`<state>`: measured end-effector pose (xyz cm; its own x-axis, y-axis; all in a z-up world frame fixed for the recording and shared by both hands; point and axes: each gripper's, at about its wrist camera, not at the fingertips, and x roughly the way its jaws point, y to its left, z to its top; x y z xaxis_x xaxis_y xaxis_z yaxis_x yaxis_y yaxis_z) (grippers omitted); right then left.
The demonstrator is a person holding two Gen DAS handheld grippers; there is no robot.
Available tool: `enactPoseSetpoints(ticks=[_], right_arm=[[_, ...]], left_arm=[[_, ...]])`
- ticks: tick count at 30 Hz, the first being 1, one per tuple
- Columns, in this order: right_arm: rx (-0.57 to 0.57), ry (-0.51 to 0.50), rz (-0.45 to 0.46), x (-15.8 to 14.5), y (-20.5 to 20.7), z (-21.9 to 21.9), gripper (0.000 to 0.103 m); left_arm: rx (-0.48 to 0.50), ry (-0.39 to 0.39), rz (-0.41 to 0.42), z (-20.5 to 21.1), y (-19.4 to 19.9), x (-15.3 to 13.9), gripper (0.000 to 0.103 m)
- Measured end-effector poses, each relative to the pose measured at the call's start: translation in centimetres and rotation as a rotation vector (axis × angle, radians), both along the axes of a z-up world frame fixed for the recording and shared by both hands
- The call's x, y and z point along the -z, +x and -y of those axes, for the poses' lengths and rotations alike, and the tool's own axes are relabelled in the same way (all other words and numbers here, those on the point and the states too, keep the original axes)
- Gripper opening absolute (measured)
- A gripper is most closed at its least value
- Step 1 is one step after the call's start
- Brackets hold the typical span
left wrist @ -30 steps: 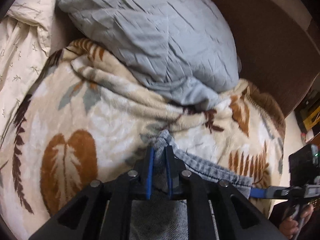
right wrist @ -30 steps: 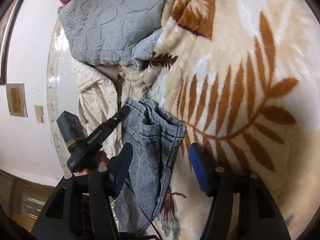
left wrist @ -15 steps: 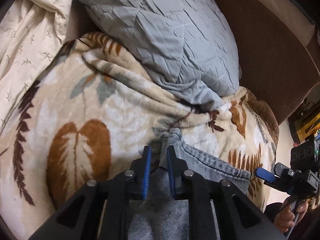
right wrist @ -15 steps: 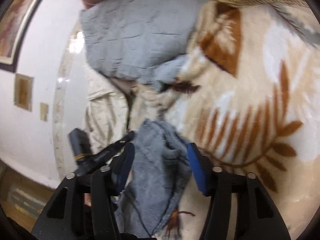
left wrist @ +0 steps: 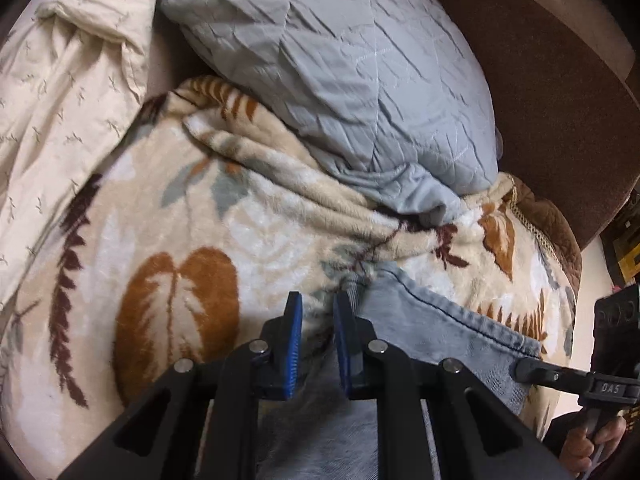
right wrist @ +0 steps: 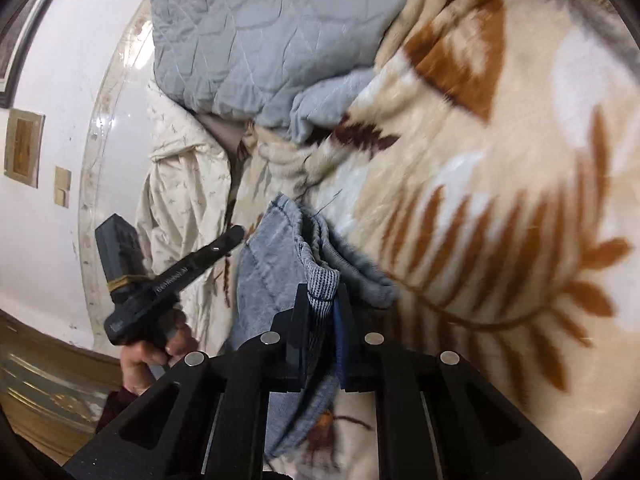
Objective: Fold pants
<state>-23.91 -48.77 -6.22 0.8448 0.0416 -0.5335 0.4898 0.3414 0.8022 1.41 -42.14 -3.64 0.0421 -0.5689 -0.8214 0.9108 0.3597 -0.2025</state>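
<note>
The pants [left wrist: 440, 332] are light blue denim, lying on a cream blanket with brown leaf prints [left wrist: 168, 264]. In the left wrist view my left gripper [left wrist: 316, 312] has its blue pads slightly apart, at the pants' left waist corner, with little or no cloth between them. In the right wrist view my right gripper [right wrist: 322, 300] is shut on the folded waistband edge of the pants [right wrist: 272, 264]. The left gripper [right wrist: 176, 276] shows at the left of that view, its tip by the pants' far edge.
A grey quilted pillow [left wrist: 340, 72] lies beyond the pants on the blanket. A cream sheet [left wrist: 60, 92] lies left. A brown headboard [left wrist: 560, 92] stands behind. A white wall [right wrist: 48, 200] lies past the bed edge.
My right gripper moved in over the pants and shut on the waistband. My left gripper's pads opened a little from their grip on the waist corner.
</note>
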Motion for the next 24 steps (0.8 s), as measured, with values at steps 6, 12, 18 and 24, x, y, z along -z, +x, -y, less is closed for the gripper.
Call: enactPoseSetpoints(ticks=[6,12,18,24], right_arm=[[-0.013,0.148,0.021,1.8,-0.5,0.5,0.031],[0.033,0.226,0.045,2.6,-1.6,0.7,0.054],[0.005,0.167,0.042,3.0,0.7,0.4,0.054],[-0.051,0.158,0.083,3.9,1.3,1.0,0.035]], left_arm=[[0.038,0.05,0.054,1.3,-1.3,0.7,0.018],[0.125,0.027,0.048,1.7,-2.7,-0.4,0.025],[0.169,0.105,0.05,3.7,-3.8,1.5,0.053],[0.238,0.191,0.005,5.4,-4.0,4.8,0.053]])
